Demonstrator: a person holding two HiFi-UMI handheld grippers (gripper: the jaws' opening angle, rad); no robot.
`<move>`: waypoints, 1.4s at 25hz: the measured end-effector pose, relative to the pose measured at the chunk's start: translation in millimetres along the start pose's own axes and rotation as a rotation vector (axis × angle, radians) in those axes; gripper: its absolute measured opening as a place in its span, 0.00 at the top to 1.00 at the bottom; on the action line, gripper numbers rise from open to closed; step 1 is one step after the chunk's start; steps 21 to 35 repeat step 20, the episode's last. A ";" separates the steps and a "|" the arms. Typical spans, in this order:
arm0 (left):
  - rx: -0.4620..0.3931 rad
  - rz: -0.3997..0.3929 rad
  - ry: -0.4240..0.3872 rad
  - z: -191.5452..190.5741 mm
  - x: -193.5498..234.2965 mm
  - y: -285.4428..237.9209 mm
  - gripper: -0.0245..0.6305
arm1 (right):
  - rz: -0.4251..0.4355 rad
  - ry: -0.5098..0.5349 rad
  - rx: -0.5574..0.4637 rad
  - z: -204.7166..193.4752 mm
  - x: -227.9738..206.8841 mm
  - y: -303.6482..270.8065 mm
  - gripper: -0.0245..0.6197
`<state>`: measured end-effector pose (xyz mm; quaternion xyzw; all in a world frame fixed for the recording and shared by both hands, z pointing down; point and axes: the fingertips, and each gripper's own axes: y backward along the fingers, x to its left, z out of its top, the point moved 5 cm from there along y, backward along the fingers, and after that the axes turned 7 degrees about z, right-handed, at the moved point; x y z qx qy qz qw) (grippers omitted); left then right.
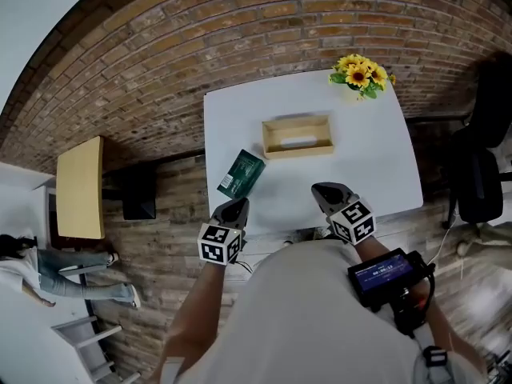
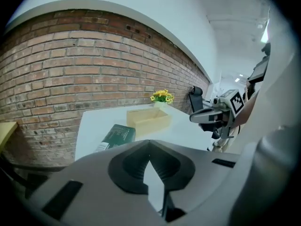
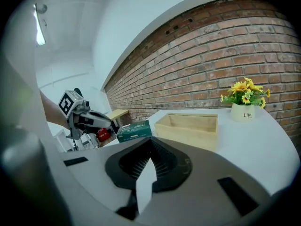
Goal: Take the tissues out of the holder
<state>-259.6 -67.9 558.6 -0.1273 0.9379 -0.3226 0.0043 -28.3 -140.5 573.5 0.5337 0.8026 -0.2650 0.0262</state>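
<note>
White table (image 1: 376, 162), tissue pack (image 1: 241, 174) just beyond left gripper (image 1: 235, 206), fingers (image 2: 129, 171) together

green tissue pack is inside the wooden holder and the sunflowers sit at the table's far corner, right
Not inside: the head view shows the green tissue pack lying on the white table outside the wooden holder, by its near left corner. The sunflowers do sit at the table's far corner.

White table (image 1: 376, 170) open across centre and right of the head view, a free lane up to the wooden holder (image 1: 298, 137) at upper centre; green tissue pack (image 1: 241, 174) blocks the left edge, sunflower pot (image 1: 362, 77) the upper-right corner, brick wall (image 1: 240, 30) behind.
</note>
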 end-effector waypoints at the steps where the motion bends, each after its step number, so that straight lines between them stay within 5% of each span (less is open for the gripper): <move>1: -0.006 -0.009 0.013 -3.1 -2.8 2.0 0.95 | -0.004 -0.001 -0.001 0.0 1.5 0.6 0.95; 13: -0.010 -0.071 0.005 -4.5 -14.6 -2.2 0.95 | -0.038 -0.005 -0.011 -1.6 5.7 8.8 0.95; 35: -0.004 -0.072 -0.003 -3.6 -15.1 -8.2 0.95 | -0.039 -0.004 -0.014 -2.4 2.7 10.8 0.95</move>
